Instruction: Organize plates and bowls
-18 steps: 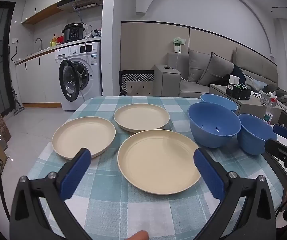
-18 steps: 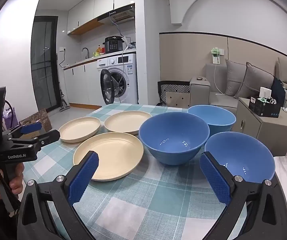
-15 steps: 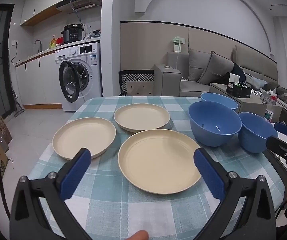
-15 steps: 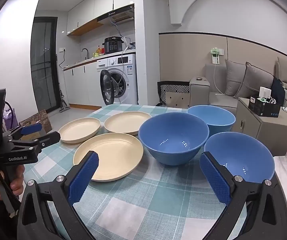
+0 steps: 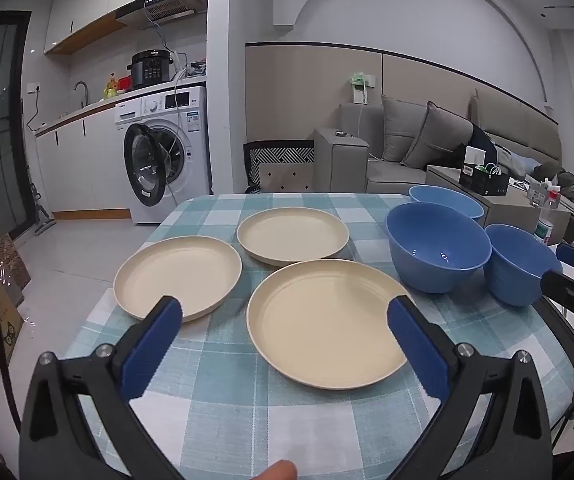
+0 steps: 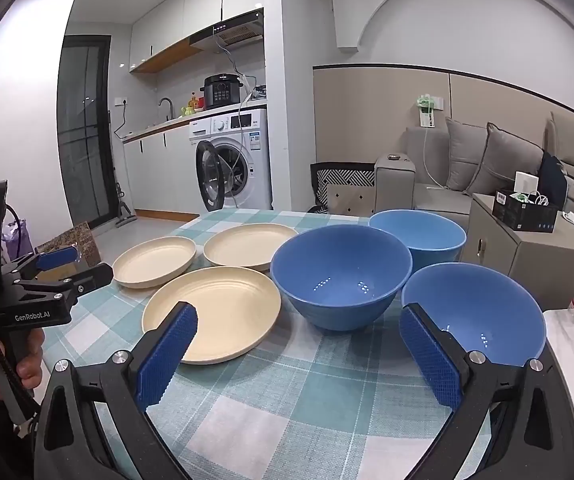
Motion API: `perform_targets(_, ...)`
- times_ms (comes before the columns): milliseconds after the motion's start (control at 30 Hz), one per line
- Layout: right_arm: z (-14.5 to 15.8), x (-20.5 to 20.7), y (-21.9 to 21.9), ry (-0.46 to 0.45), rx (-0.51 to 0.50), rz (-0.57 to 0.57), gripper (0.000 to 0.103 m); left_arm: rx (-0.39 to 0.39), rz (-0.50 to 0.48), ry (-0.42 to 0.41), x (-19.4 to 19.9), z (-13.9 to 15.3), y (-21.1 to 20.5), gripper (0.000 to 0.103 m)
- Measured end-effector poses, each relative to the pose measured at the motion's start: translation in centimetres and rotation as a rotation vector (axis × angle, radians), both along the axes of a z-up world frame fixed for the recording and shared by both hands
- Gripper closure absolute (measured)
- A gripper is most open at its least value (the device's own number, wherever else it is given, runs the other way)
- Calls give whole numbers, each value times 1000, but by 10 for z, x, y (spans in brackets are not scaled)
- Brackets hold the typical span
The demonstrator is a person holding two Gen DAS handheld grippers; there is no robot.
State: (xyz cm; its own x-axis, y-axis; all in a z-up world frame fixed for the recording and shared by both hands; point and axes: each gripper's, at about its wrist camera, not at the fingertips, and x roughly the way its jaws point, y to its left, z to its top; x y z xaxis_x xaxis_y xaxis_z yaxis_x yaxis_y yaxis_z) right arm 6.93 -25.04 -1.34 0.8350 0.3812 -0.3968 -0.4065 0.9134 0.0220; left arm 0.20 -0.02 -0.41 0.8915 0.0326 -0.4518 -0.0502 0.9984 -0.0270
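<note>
Nothing moved; near plate [image 5: 329, 322] lies ahead btwn open left tongs [image 5: 283, 320].

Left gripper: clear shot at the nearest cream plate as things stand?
Probably yes. The left gripper is open and empty, and the nearest cream plate lies flat right ahead of it on the checked tablecloth, nothing stacked on it; the blue bowls sit off to the side.
</note>
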Motion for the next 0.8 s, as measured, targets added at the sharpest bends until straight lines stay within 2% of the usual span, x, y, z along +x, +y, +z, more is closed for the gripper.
perform_targets(800,0,0,0,4,-4,-2,0,2,9,3,0,1,6,0)
